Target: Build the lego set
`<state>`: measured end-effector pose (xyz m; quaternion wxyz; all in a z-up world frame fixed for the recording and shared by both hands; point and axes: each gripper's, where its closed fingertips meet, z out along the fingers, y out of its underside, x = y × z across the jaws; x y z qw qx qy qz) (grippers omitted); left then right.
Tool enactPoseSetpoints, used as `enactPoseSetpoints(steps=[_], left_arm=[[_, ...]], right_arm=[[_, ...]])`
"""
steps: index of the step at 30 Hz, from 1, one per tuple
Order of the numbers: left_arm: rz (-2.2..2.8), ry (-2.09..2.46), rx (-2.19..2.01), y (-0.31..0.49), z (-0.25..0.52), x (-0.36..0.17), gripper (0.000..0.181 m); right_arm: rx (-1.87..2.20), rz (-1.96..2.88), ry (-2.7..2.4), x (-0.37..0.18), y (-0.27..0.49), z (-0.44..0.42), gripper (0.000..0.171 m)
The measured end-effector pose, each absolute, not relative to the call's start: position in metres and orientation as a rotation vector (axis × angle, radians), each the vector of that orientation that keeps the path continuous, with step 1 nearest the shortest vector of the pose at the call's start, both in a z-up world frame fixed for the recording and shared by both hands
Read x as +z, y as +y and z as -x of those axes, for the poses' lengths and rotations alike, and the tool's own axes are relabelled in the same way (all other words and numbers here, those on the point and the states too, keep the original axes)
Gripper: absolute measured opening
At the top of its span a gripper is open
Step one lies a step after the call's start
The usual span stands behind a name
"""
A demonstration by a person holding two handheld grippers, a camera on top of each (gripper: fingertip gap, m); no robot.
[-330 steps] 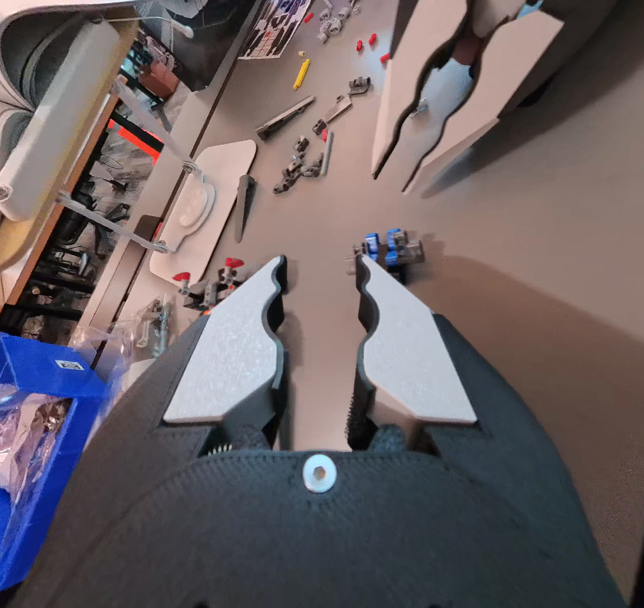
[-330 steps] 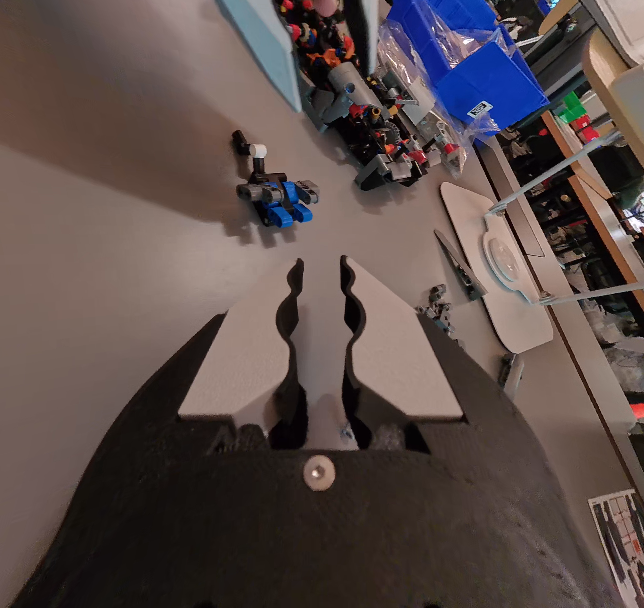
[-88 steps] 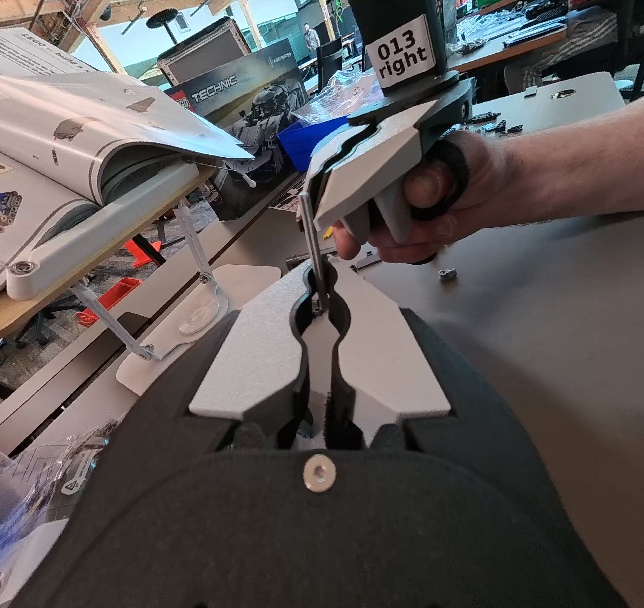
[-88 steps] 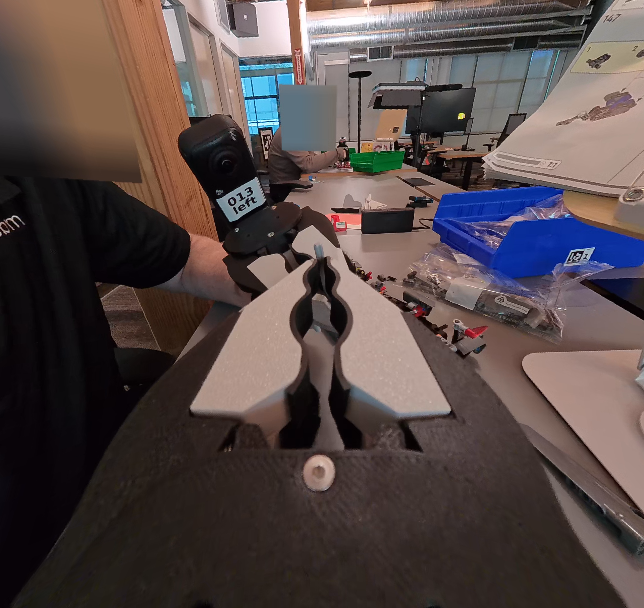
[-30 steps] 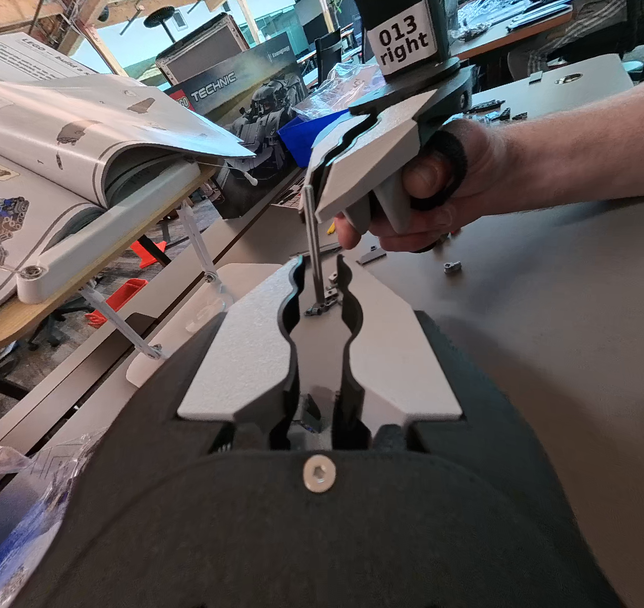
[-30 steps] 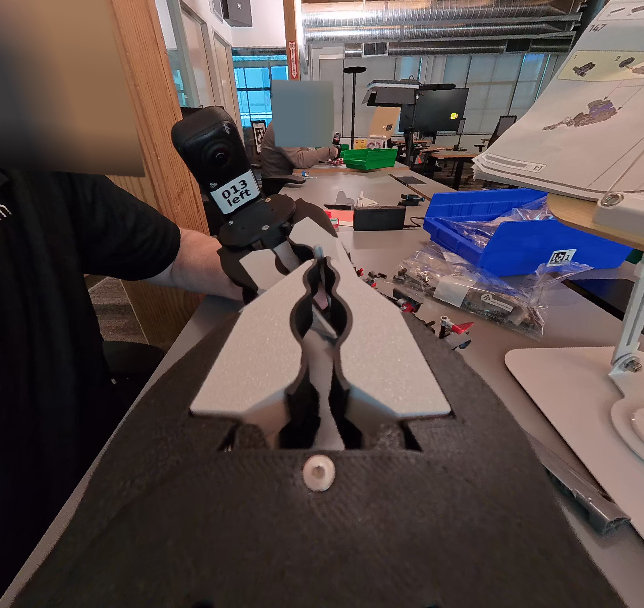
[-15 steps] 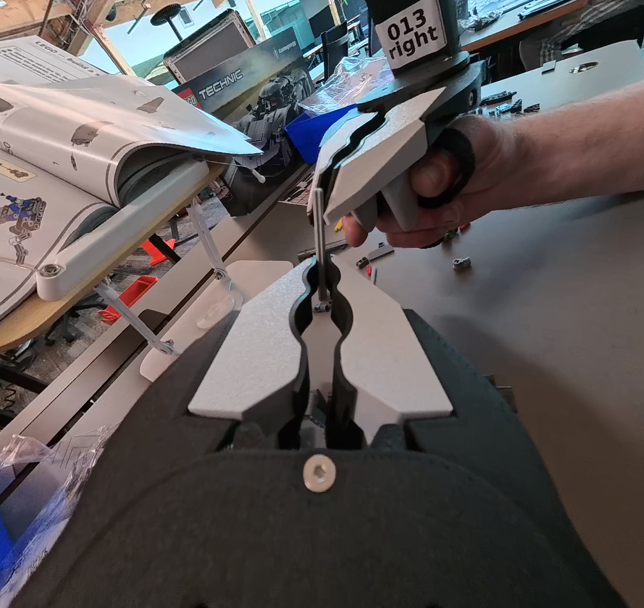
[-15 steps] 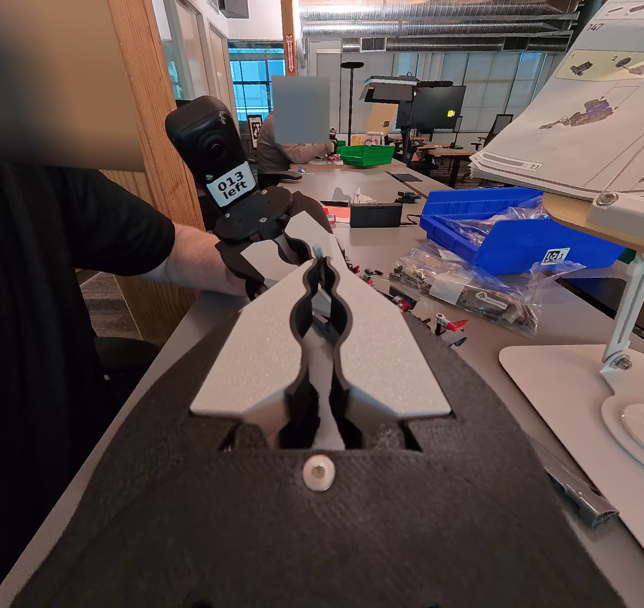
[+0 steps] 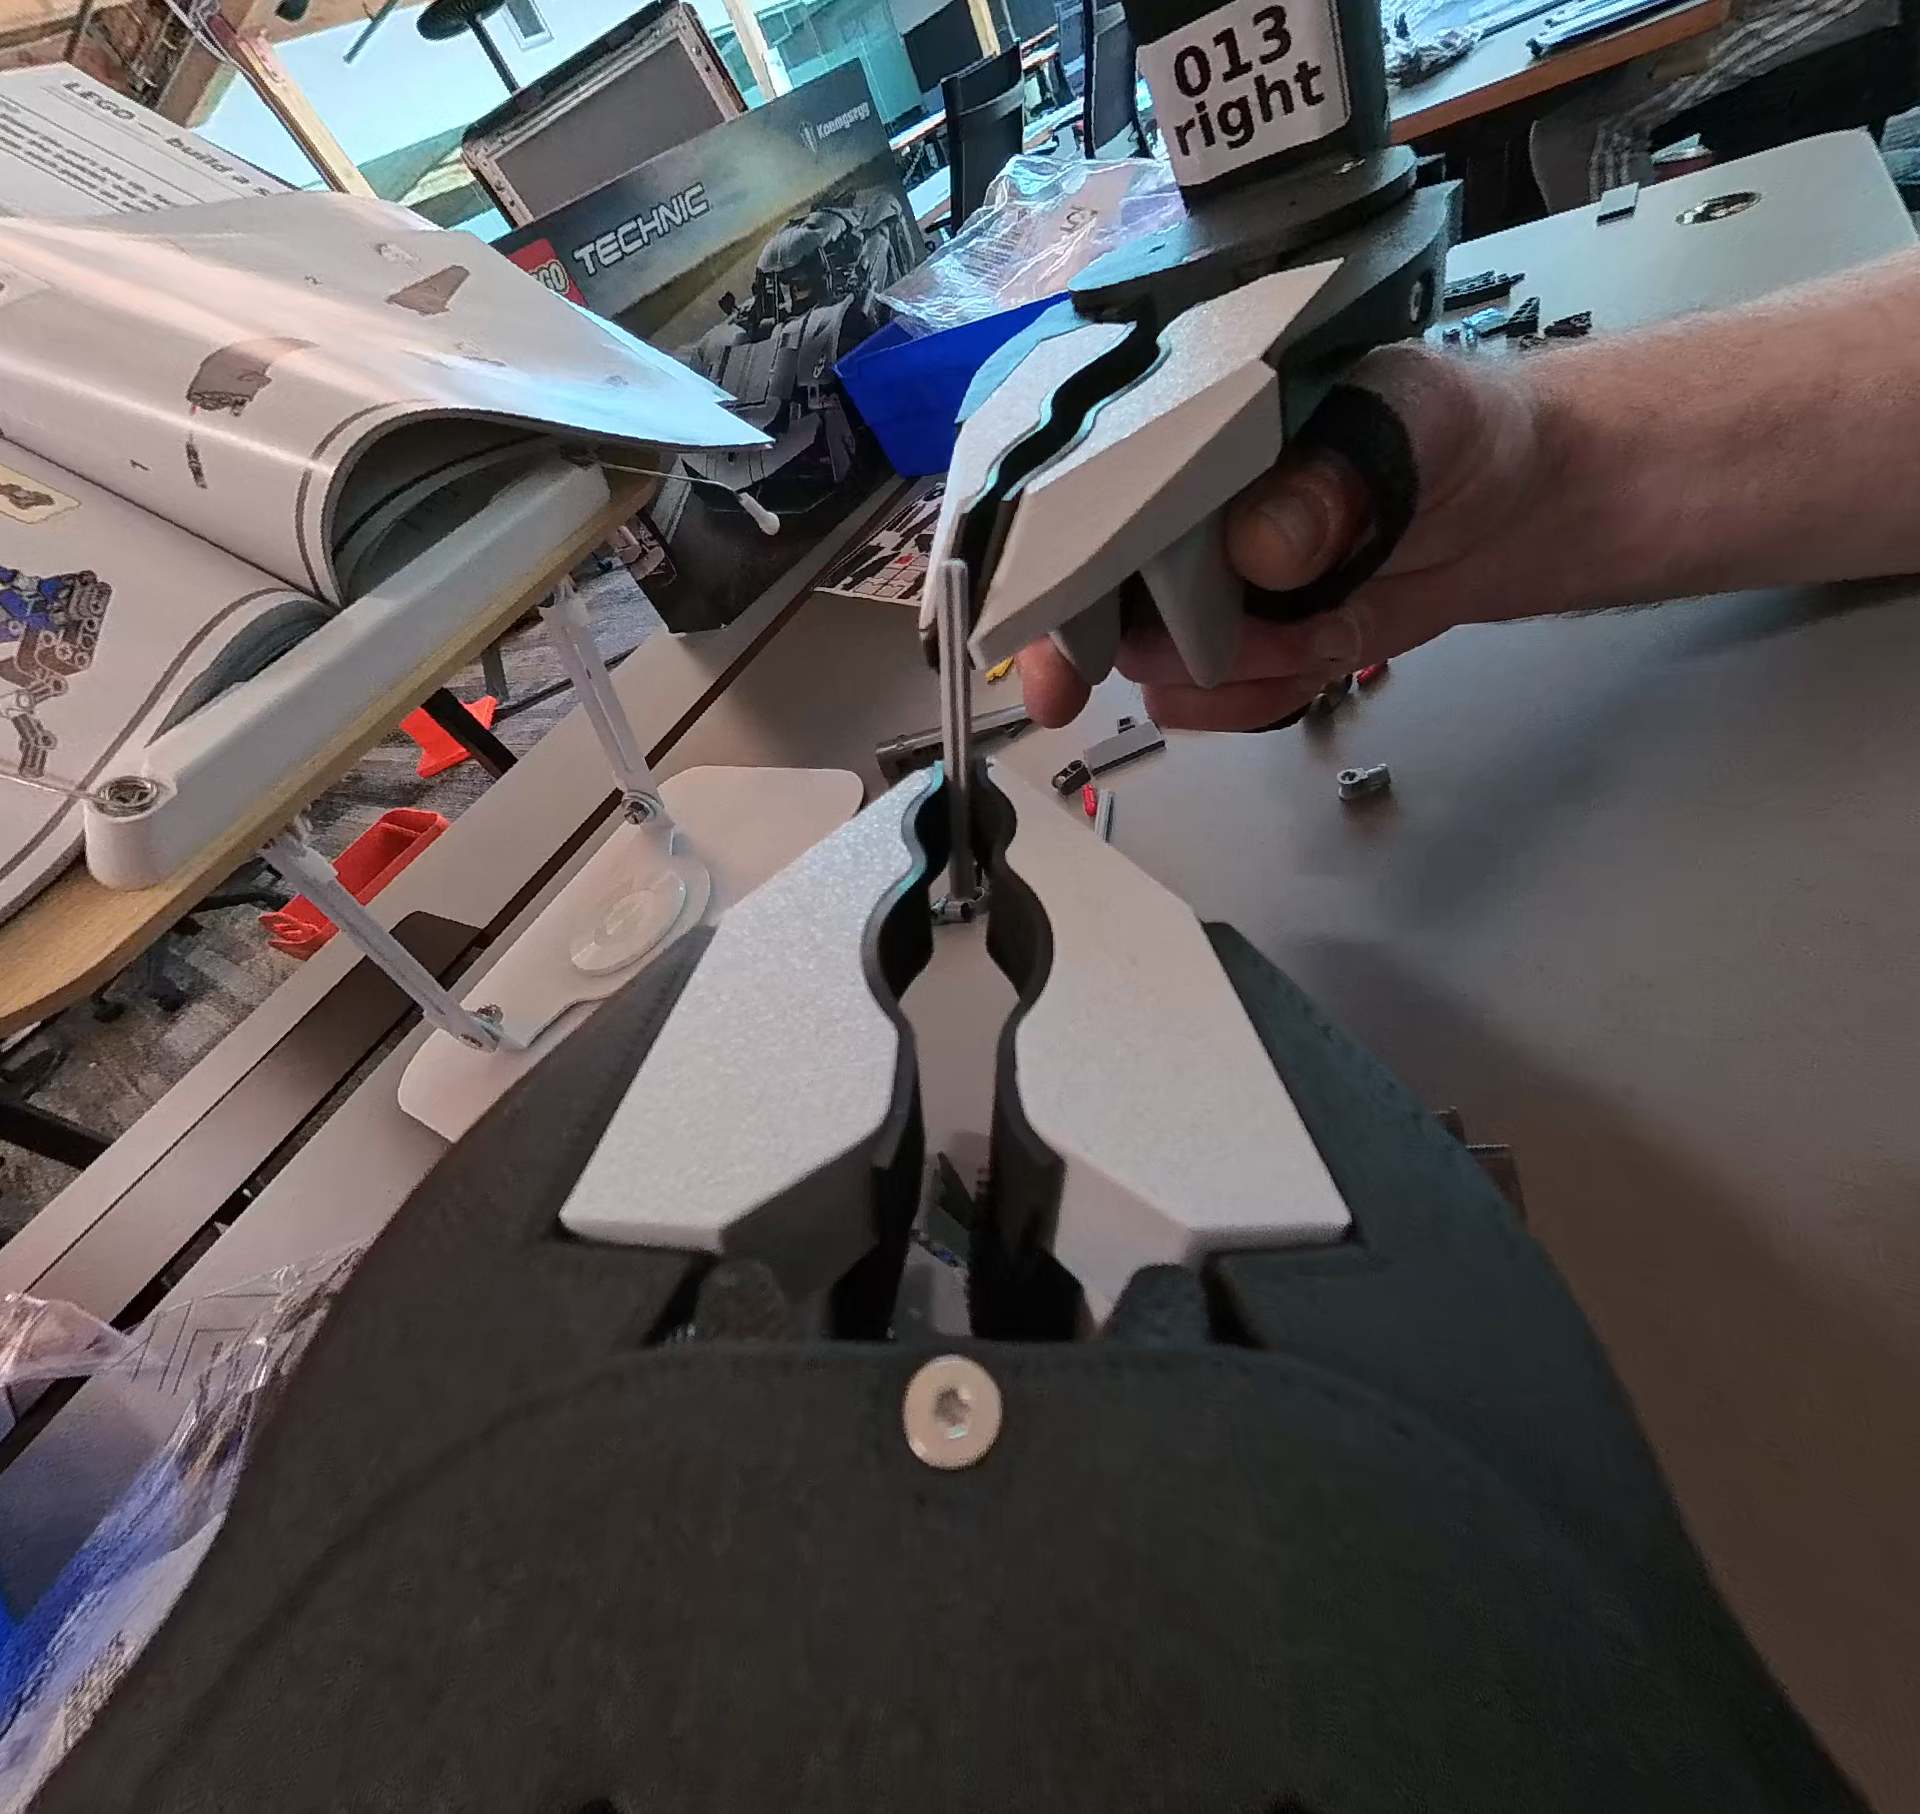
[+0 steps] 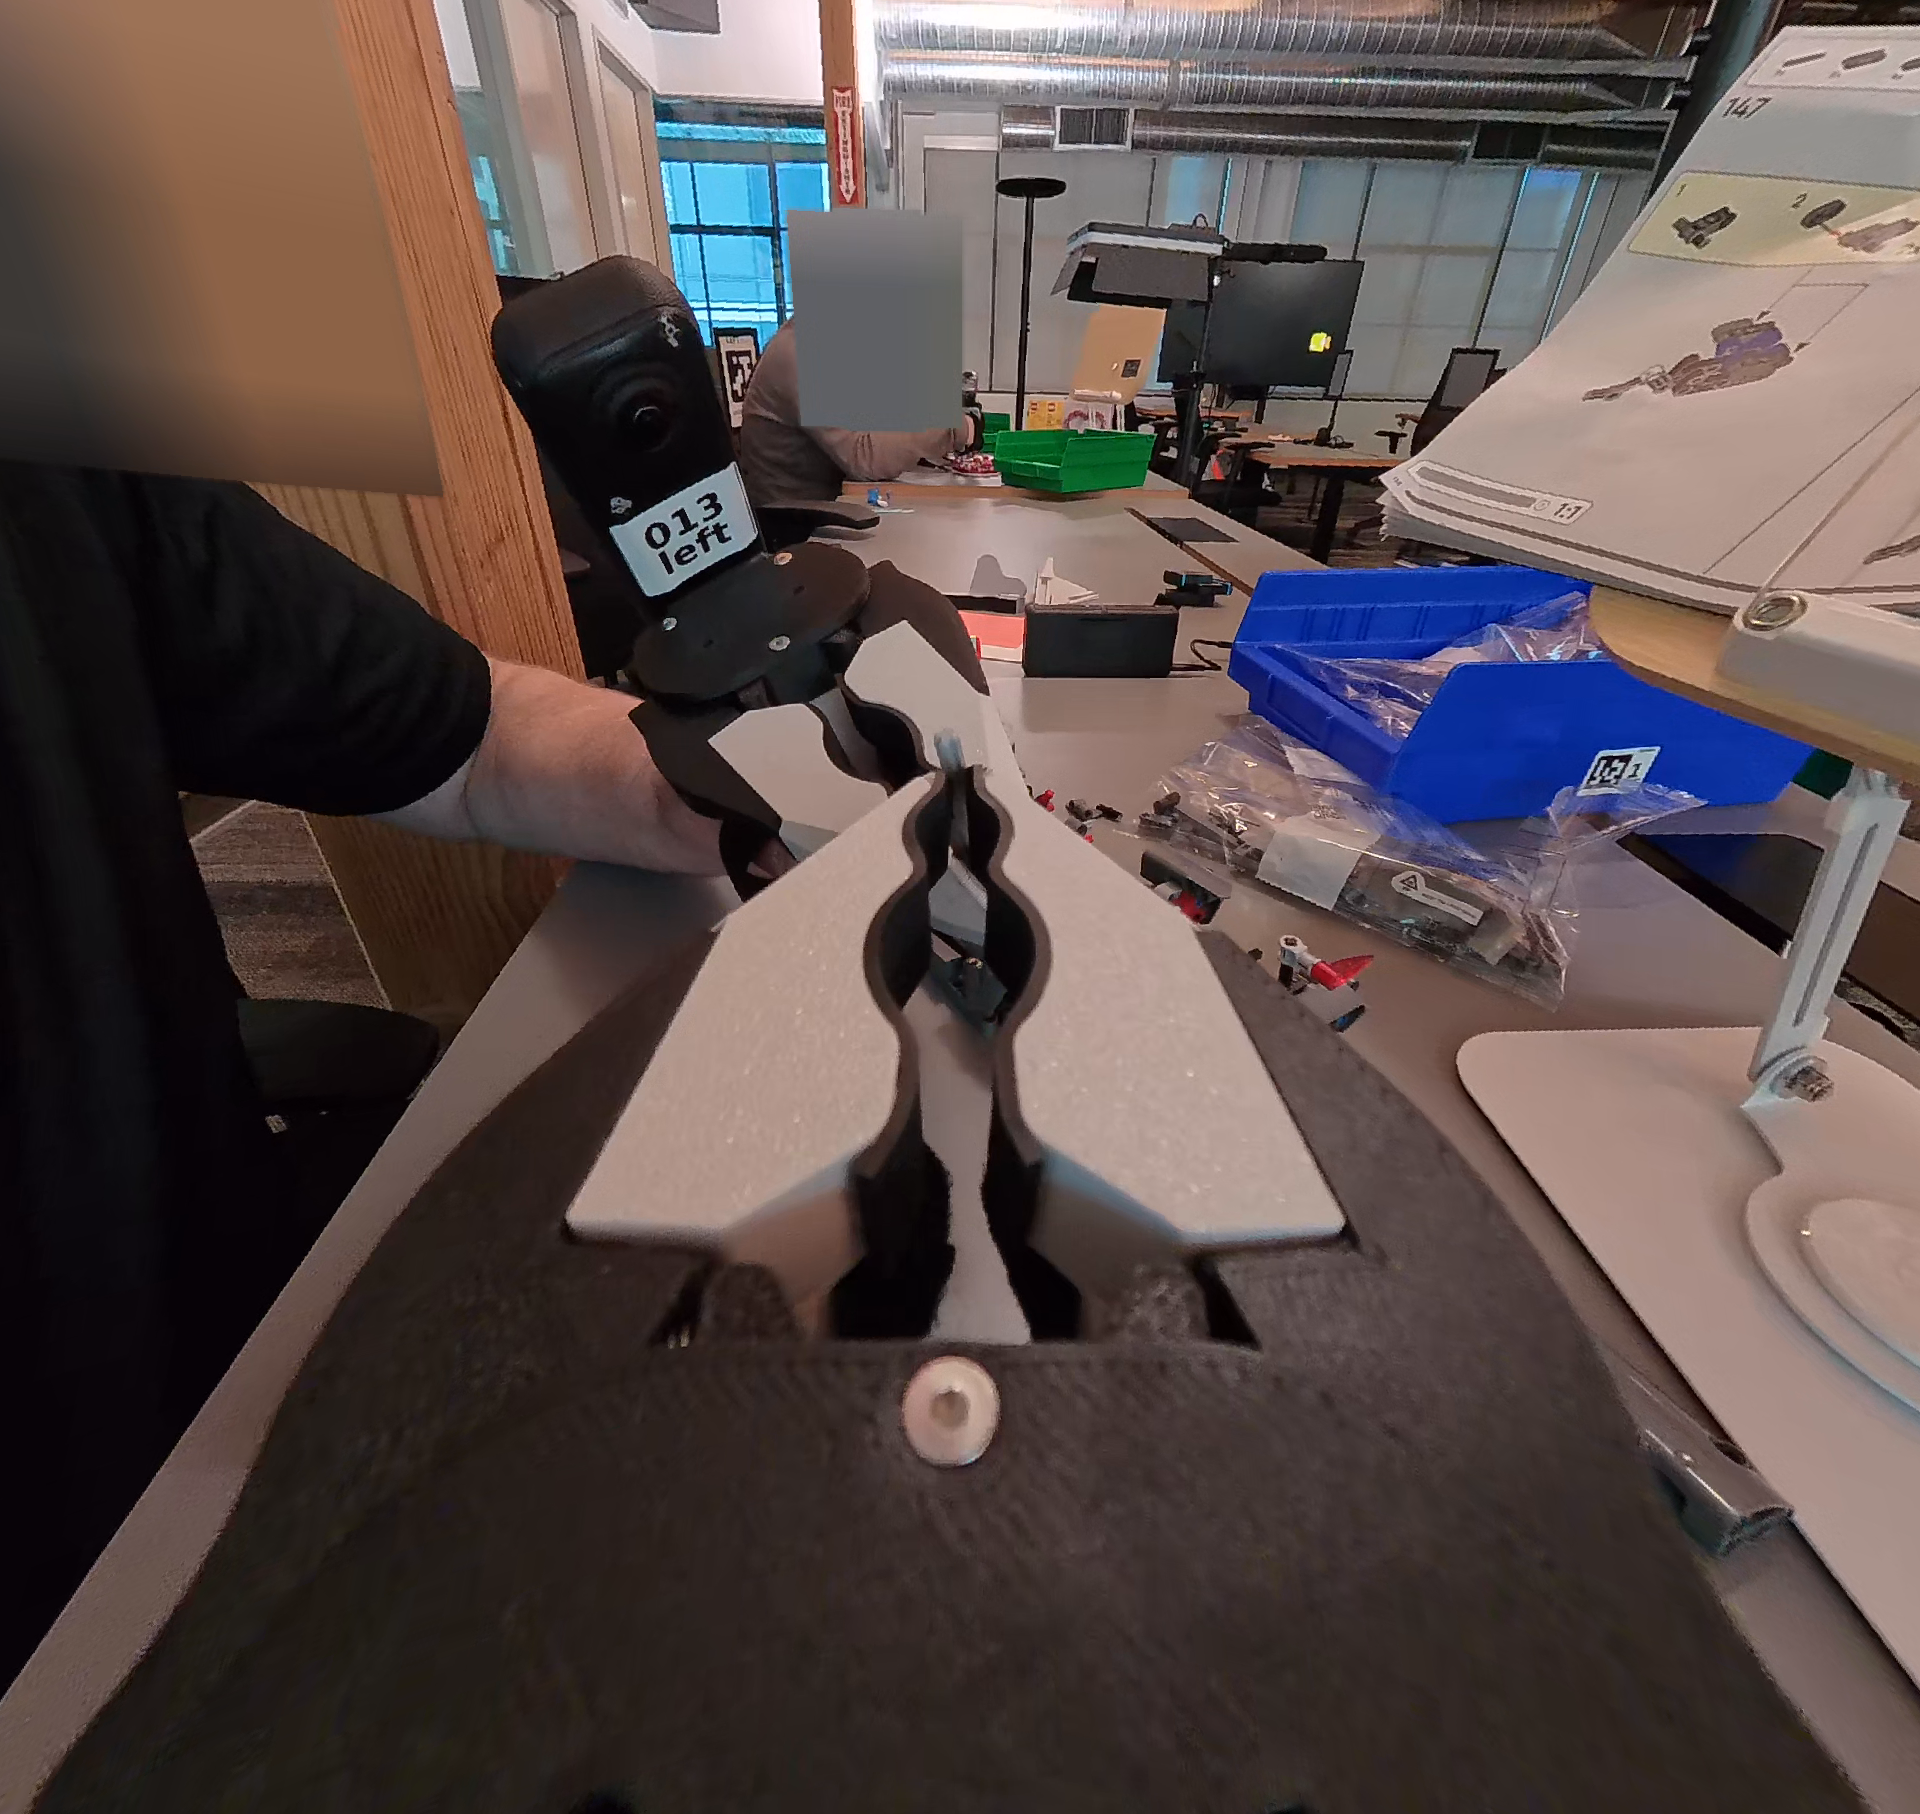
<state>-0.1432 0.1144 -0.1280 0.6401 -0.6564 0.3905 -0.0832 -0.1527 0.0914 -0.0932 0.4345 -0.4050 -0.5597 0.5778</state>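
My left gripper (image 9: 961, 777) is shut on a small lego assembly (image 9: 956, 910) that is mostly hidden between its fingers. A long thin grey axle (image 9: 956, 715) stands upright with its lower end in that assembly. My right gripper (image 10: 951, 777) is shut on the axle (image 10: 948, 751) near its upper end, and it shows above in the left wrist view (image 9: 951, 611). The left gripper also shows in the right wrist view (image 10: 883, 725), just behind the right fingertips. Both are held above the grey table (image 9: 1558, 933).
An open instruction booklet on a stand (image 9: 312, 434) is at the left and also shows in the right wrist view (image 10: 1662, 393). A blue bin (image 10: 1507, 715), a bag of parts (image 10: 1351, 860), the white stand base (image 10: 1621, 1141) and loose pieces (image 9: 1361, 779) lie on the table. Less than 4 cm separates the two grippers' tips.
Eleven seconds ago both grippers were open over the table with the blue assembly lying there. Now both are raised and shut, joined by the axle. Over the last second they barely shifted.
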Motion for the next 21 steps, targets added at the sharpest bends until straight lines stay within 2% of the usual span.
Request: enactPoseSetpoints(steps=[21], left_arm=[[1.510, 0.884, -0.199, 0.1177, 0.1445, -0.1318, 0.000]], right_arm=[[1.439, 1.014, -1.382, -0.0919, 0.0955, 0.1511, 0.000]])
